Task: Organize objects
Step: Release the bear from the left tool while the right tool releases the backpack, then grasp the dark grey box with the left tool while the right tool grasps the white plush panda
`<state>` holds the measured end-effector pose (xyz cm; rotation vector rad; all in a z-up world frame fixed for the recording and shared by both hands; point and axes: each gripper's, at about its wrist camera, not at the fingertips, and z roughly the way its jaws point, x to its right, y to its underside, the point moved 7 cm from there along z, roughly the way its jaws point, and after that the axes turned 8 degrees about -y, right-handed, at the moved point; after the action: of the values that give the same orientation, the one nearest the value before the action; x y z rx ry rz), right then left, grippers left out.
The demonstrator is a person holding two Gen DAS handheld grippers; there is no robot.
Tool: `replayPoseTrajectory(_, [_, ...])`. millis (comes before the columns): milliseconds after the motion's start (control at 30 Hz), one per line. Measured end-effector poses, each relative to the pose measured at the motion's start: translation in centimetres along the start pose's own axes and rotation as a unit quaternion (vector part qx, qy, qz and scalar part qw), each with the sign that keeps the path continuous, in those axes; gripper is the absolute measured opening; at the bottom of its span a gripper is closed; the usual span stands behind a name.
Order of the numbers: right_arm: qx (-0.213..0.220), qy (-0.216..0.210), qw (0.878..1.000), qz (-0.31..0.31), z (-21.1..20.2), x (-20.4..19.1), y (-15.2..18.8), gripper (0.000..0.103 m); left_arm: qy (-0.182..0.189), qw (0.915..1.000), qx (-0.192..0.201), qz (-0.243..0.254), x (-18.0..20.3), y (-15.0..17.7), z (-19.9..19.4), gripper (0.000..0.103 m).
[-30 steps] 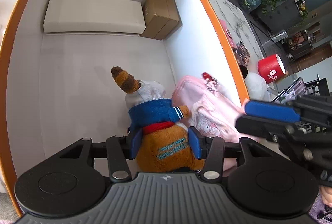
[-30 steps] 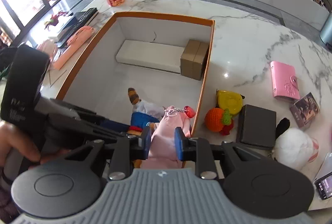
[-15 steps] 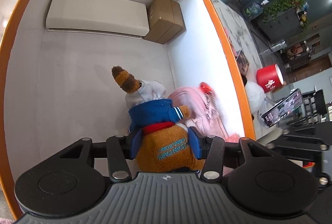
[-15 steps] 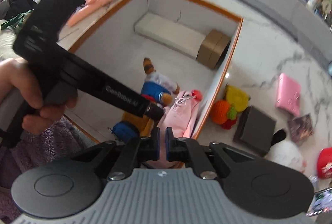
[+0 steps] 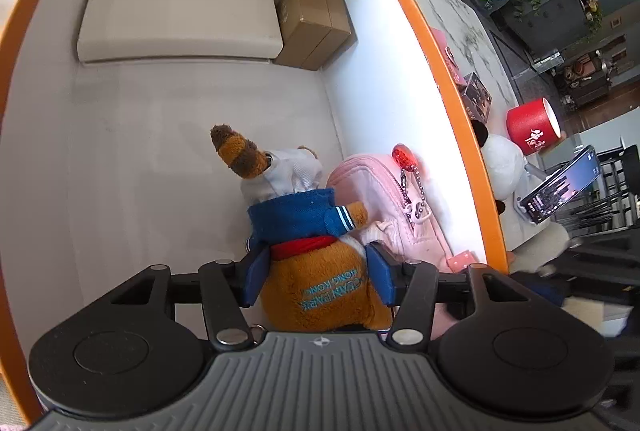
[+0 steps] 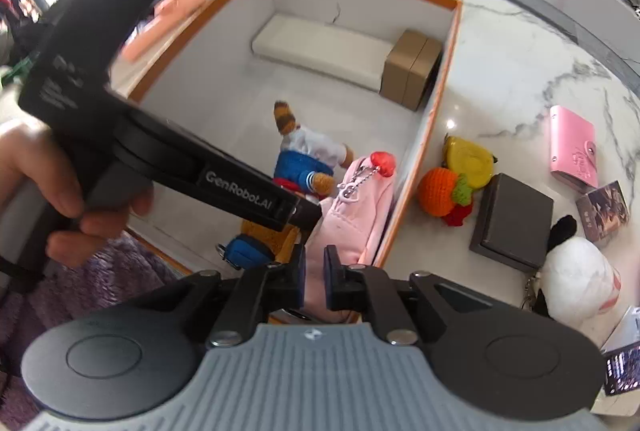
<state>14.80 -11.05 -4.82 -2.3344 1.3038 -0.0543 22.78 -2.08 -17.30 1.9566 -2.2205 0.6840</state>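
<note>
Large white box (image 5: 200,119) with orange rim, set on marble table (image 6: 520,71).

Inside, along far wall: flat cream box (image 5: 180,23), brown carton (image 5: 316,19) just beside it in far right corner.

Near wall, right side: plush toy (image 5: 316,263) in blue jacket, lying on box floor, tail toward far wall. Pink pouch (image 5: 384,199) with red charm, touching toy, against right wall.

Left gripper (image 5: 320,281) straddling toy's brown body, blue pads (image 5: 256,279) at either flank; jaws opening, toy between them, grip loosening.

Right gripper (image 6: 314,281) above near right corner of box, jaws narrow but parting, pink pouch seen in the gap below; contact not clear.

Outside, right of box on table: crocheted fruit (image 6: 444,191), dark flat box (image 6: 512,223), pink wallet (image 6: 572,151), white plush (image 6: 576,283).
</note>
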Motion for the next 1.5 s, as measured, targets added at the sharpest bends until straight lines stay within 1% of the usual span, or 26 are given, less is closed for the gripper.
replayPoseTrajectory(100, [0.029,0.01,1.0,0.007,-1.7,0.3,0.2,0.011,-0.003,0.9999,0.008,-0.008,-0.1,0.1,-0.4,0.065])
replayPoseTrajectory(233, [0.056,0.014,0.998,0.023,-3.6,1.0,0.8,0.011,-0.001,0.9998,0.018,-0.012,-0.1,0.3,-1.2,0.068])
replayPoseTrajectory(300, [0.07,0.02,0.997,0.03,-4.6,1.5,1.3,0.014,-0.009,0.9995,0.027,-0.013,-0.1,0.3,-1.9,0.068])
replayPoseTrajectory(333, [0.078,0.023,0.996,0.034,-5.1,1.8,1.5,0.015,-0.016,0.9992,0.035,-0.009,0.1,0.2,-2.3,0.068])
replayPoseTrajectory(400, [0.093,0.024,0.995,0.04,-6.2,2.6,2.0,0.022,-0.027,0.9981,0.055,0.009,0.7,0.2,-3.5,0.068])
replayPoseTrajectory(500, [0.11,0.028,0.992,0.051,-7.7,4.0,2.9,0.023,-0.03,0.9946,0.086,0.049,2.5,0.1,-5.5,0.068])
replayPoseTrajectory(567, [0.117,0.034,0.991,0.059,-8.4,5.2,3.7,0.024,-0.03,0.99,0.11,0.082,4.1,0.0,-6.9,0.068])
replayPoseTrajectory(633, [0.122,0.044,0.989,0.066,-8.7,6.5,4.6,0.024,-0.033,0.9836,0.131,0.119,6.1,-0.1,-8.0,0.068])
replayPoseTrajectory(700, [0.126,0.058,0.987,0.077,-8.9,8.0,5.6,0.03,-0.033,0.9754,0.147,0.161,8.4,0.1,-8.7,0.068])
replayPoseTrajectory(733, [0.129,0.066,0.986,0.083,-8.9,8.8,6.2,0.032,-0.033,0.9712,0.152,0.18,9.6,0.3,-8.8,0.068])
replayPoseTrajectory(833, [0.131,0.09,0.982,0.105,-8.5,11.0,7.8,0.037,-0.03,0.9606,0.159,0.226,12.8,0.7,-8.4,0.068])
replayPoseTrajectory(900, [0.132,0.105,0.979,0.113,-7.8,12.3,8.8,0.041,-0.03,0.9561,0.154,0.248,14.5,0.8,-7.5,0.068])
replayPoseTrajectory(967, [0.134,0.12,0.978,0.108,-7.1,13.3,9.4,0.045,-0.036,0.9516,0.144,0.269,15.8,0.9,-6.2,0.068])
replayPoseTrajectory(1000, [0.134,0.129,0.977,0.102,-6.7,13.8,9.6,0.048,-0.043,0.9509,0.136,0.275,16.4,0.8,-5.4,0.068])
replayPoseTrajectory(1033, [0.135,0.139,0.977,0.093,-6.4,14.2,9.8,0.05,-0.05,0.9514,0.127,0.276,16.6,0.8,-4.7,0.068])
replayPoseTrajectory(1100, [0.138,0.157,0.975,0.069,-5.7,14.8,9.9,0.054,-0.06,0.9561,0.113,0.264,17.0,0.2,-3.3,0.068])
replayPoseTrajectory(1167, [0.14,0.17,0.975,0.043,-4.9,15.4,9.8,0.058,-0.06,0.9649,0.099,0.236,17.2,-0.5,-2.0,0.068])
replayPoseTrajectory(1233, [0.143,0.181,0.973,0.014,-4.3,15.9,9.6,0.065,-0.057,0.9726,0.085,0.208,17.4,-1.3,-0.8,0.069])
replayPoseTrajectory(1267, [0.145,0.188,0.971,-0.001,-4.0,16.2,9.4,0.07,-0.058,0.9754,0.079,0.197,17.6,-1.7,-0.1,0.071])
replayPoseTrajectory(1367, [0.151,0.211,0.964,-0.052,-3.1,17.0,8.9,0.082,-0.08,0.9786,0.066,0.178,18.1,-2.8,2.0,0.073])
replayPoseTrajectory(1433, [0.151,0.219,0.96,-0.08,-2.4,17.5,8.6,0.083,-0.096,0.9801,0.059,0.164,18.4,-3.4,3.4,0.075])
replayPoseTrajectory(1467, [0.148,0.22,0.96,-0.093,-1.9,17.8,8.5,0.084,-0.1,0.9812,0.055,0.156,18.4,-3.8,4.1,0.078])
replayPoseTrajectory(1500, [0.142,0.222,0.959,-0.104,-1.4,18.0,8.4,0.085,-0.104,0.9824,0.051,0.147,18.4,-4.1,4.7,0.079])
